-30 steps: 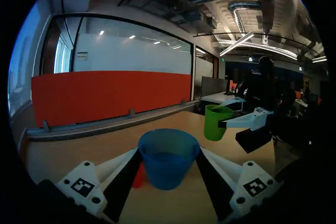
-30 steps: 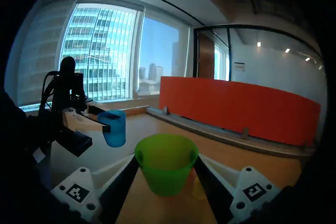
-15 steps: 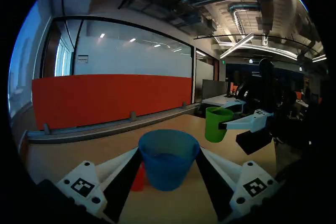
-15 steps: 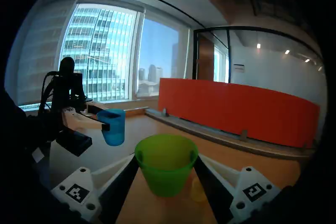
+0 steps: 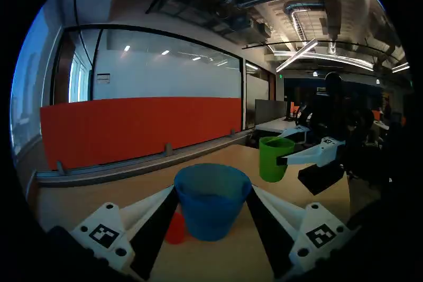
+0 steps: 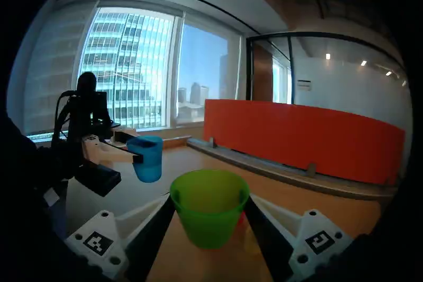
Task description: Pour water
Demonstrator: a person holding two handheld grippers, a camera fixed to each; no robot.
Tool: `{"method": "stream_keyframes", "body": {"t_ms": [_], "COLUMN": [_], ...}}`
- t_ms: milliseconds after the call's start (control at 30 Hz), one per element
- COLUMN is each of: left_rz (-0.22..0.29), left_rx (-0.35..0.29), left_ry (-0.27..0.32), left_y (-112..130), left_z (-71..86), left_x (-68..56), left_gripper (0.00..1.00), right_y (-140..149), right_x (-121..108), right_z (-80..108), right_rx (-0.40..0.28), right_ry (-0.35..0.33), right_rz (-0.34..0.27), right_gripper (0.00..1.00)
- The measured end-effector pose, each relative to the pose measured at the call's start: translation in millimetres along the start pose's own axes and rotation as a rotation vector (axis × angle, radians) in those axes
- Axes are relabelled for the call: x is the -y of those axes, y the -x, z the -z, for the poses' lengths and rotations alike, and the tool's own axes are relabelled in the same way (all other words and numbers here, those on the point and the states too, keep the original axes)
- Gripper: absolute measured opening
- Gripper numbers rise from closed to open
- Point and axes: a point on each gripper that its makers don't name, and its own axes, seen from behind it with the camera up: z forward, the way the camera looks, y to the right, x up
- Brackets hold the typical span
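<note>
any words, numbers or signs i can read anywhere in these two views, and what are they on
No text here can be read.
Paper notice on the glass wall: too small and blurred to read.
Marker squares on the left tongs: black-and-white patterns, no letters.
Blue cup and green cup: no print visible.
</note>
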Motion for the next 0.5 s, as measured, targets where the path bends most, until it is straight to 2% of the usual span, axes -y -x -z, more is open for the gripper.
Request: {"method": "stream_keyframes", "body": {"t_ms": [267, 500], "left_rz": [-0.046, -0.107], "left_rx": [-0.018, -0.026], "left_ry": [-0.015, -0.037], "left_y": [-15, -29], "left_z": [-1.3, -1.2], "left_x": [5.9, 11.0], "left_gripper": [0.87, 0.87], "right_y": [0, 2], "right_x": [9, 19], "right_z": [-2.8, -8.4], "right_rx": [-0.001, -0.004], "right_ry": [-0.033, -0.061], "right_rz": [0.001, -0.005], "right_gripper": [0.9, 0.9]}}
